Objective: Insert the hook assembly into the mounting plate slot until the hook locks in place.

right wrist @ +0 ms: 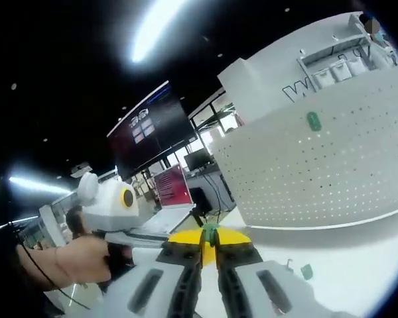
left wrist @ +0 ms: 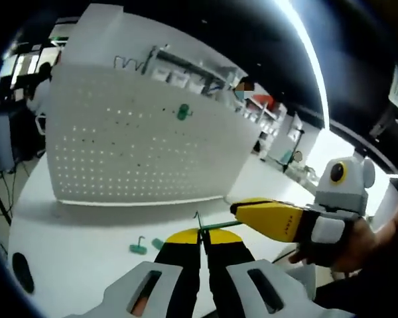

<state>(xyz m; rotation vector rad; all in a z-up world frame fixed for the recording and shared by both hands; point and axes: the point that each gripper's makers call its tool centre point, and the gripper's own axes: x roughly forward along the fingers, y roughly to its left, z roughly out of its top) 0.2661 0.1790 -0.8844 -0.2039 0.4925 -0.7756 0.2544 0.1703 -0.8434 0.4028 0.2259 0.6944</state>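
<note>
In the left gripper view, the left gripper rises from the bottom edge with its black, yellow-tipped jaws drawn together on a thin green hook, whose wire end sticks up just above the tips and whose shaft runs off to the right. The right gripper comes in from the right, held in a person's hand, and its yellow tip touches or nearly touches the same green shaft; from this side I cannot tell how its jaws stand.

In the right gripper view, the right gripper shows its own jaws closed together on a small green piece pinched right at the yellow tips. The left gripper's body sits to the left, gripped by a hand.

Beyond the jaws stands a white perforated mounting plate, upright on the white desk and well apart from both grippers. One green hook is already seated in its upper rows; it appears also in the right gripper view. Two more loose green hooks lie on the desk, between the plate and the grippers: one with its wire standing up, and another just beside it. In the right gripper view, loose green pieces lie on the desk below the plate.
</note>
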